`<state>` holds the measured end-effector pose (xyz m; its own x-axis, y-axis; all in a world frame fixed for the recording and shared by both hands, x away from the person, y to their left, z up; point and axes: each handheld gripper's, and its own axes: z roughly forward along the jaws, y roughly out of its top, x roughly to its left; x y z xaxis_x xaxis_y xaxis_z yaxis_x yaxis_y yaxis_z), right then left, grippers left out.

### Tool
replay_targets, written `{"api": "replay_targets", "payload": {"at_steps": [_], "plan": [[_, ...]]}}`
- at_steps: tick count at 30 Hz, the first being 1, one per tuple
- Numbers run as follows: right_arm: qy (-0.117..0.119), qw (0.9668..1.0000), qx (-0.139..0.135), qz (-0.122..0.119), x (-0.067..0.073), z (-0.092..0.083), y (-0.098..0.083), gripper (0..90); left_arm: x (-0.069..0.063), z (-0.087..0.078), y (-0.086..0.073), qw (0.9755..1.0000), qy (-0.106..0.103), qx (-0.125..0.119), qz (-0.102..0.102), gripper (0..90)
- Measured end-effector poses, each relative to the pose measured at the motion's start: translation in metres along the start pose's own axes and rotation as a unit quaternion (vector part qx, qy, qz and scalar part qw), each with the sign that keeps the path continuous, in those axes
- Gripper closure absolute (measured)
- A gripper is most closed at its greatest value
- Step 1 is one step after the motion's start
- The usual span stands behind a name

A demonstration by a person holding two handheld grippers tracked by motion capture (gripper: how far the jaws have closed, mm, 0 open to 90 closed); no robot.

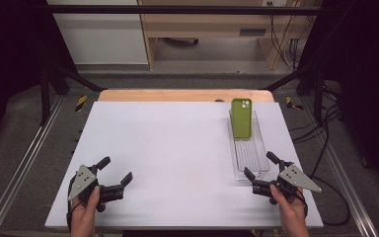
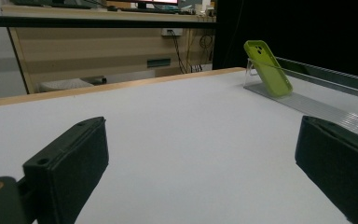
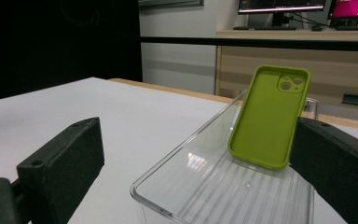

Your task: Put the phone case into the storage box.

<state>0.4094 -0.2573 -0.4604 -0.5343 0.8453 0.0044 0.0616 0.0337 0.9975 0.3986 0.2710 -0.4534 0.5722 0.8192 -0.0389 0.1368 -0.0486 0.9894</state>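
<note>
Lime-green silicone phone case (image 1: 241,118) leans tilted against the far end of a clear ribbed plastic tray (image 1: 250,160) on the right side of the white table (image 1: 177,148). Right gripper (image 1: 259,168) sits at the tray's near end, jaws spread wide, holding nothing; case ahead of it, apart. Left gripper (image 1: 115,170) rests near the front-left, jaws also apart, empty, well away from the case.

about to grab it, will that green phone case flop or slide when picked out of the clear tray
The phone case looks hollow with nothing inside it, so probably light and a bit bendy. It leans tilted against the far end of the clear tray, so a nudge may tip it flat. Its matt surface probably grips fairly well.
</note>
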Motion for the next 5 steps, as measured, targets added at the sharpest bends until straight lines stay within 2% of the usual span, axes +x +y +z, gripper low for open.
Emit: {"api": "replay_targets", "payload": {"at_steps": [3, 5], "plan": [[-0.002, 1.0, 0.006, -0.003, 0.0, -0.0011, -0.0026, 3.5, -0.0002, 0.0006, -0.0002, 1.0, 0.0, 0.002, 0.002, 2.1], [-0.005, 0.9999, 0.012, 0.003, -0.0003, -0.0036, -0.0032, 3.6, -0.0004, 0.0014, -0.0002, 1.0, 0.0, 0.003, 0.002, 2.1]]}}
